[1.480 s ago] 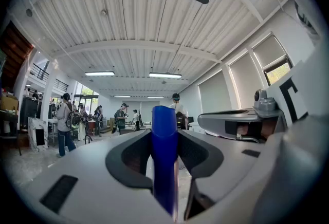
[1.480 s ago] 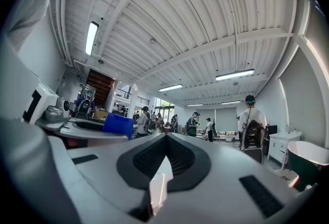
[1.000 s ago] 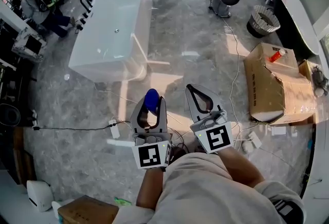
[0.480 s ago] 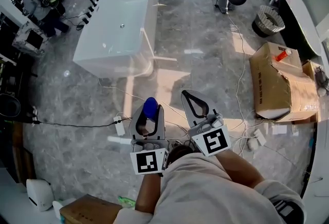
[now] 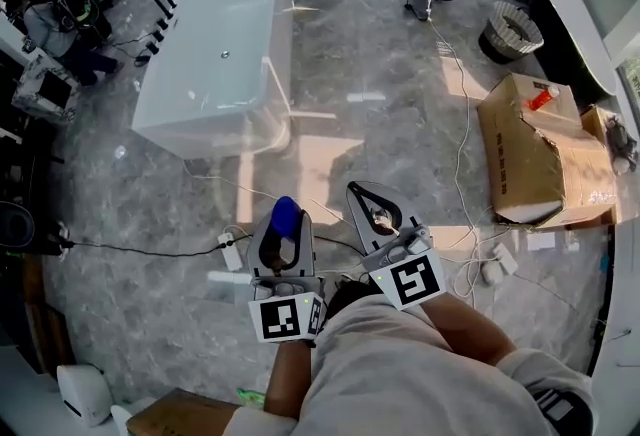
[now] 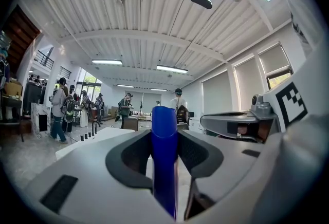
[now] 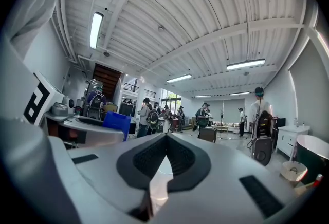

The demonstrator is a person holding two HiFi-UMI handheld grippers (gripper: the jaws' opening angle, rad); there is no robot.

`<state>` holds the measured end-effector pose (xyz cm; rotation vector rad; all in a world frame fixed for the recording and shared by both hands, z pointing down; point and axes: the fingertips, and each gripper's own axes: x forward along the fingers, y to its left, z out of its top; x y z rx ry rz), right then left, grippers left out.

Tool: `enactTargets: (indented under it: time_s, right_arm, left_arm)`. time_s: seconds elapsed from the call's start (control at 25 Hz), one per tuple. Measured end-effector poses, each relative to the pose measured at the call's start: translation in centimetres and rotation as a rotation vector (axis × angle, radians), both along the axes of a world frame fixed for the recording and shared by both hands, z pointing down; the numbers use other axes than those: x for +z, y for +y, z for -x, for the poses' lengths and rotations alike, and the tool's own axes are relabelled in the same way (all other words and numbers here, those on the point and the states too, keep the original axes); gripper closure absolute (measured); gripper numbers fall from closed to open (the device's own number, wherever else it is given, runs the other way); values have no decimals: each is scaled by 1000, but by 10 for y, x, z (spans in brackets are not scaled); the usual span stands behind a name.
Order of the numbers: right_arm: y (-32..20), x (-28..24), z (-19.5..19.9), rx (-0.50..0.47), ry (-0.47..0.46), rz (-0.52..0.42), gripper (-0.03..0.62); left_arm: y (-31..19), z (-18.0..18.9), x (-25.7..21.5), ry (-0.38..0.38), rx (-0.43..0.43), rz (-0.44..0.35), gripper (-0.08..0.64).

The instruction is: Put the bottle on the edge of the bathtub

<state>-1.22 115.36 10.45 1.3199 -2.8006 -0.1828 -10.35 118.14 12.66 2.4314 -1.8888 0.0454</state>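
Note:
A blue bottle (image 5: 286, 215) stands upright between the jaws of my left gripper (image 5: 284, 221), which is shut on it. In the left gripper view the bottle (image 6: 164, 161) fills the gap between the dark pads. My right gripper (image 5: 357, 189) is held beside it, to the right, shut with nothing in it; its tips meet in the right gripper view (image 7: 165, 136). The white bathtub (image 5: 215, 54) stands on the floor well ahead and to the left, apart from both grippers. Its pale rim (image 6: 87, 142) shows low in the left gripper view.
A power strip (image 5: 230, 251) and cables lie on the marble floor just left of the grippers. An open cardboard box (image 5: 535, 154) with a red-orange bottle (image 5: 540, 99) on it sits at the right. Behind it are a wastebasket (image 5: 510, 29) and a dark tub (image 5: 575, 24). People stand far left.
Both grippers sit slightly lower and further left in the head view. The left one still grips the blue bottle. The bathtub stays about as far ahead.

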Motion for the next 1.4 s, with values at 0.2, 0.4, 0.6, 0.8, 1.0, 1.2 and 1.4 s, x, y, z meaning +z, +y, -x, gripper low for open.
enactTargets:
  time_s: [0.2, 0.4, 0.6, 0.8, 1.0, 1.2, 1.4]
  right_arm:
    - [-43, 8, 1, -20, -26, 10, 588]
    - [-101, 1, 7, -65, -54, 2, 588]
    - [-176, 13, -16, -58, -44, 51, 588]
    - [-254, 14, -56, -34, -65, 55, 588]
    - [-305, 10, -86, -39, -69, 52, 588]
    - [-346, 1, -111, -13, -85, 33, 588]
    - [-372, -4, -118, 0, -58, 13, 588]
  left_arm:
    - [-36, 2, 4, -13, -26, 2, 397]
    - [-90, 0, 1, -26, -52, 0, 397]
    - [-159, -11, 8, -28, -75, 29, 397]
    - [-234, -46, 10, -15, -61, 42, 397]
    - [-290, -79, 2, -10, -37, 24, 397]
    - [-331, -91, -3, -14, -40, 18, 397]
    - [-363, -92, -9, -24, -31, 7, 397]
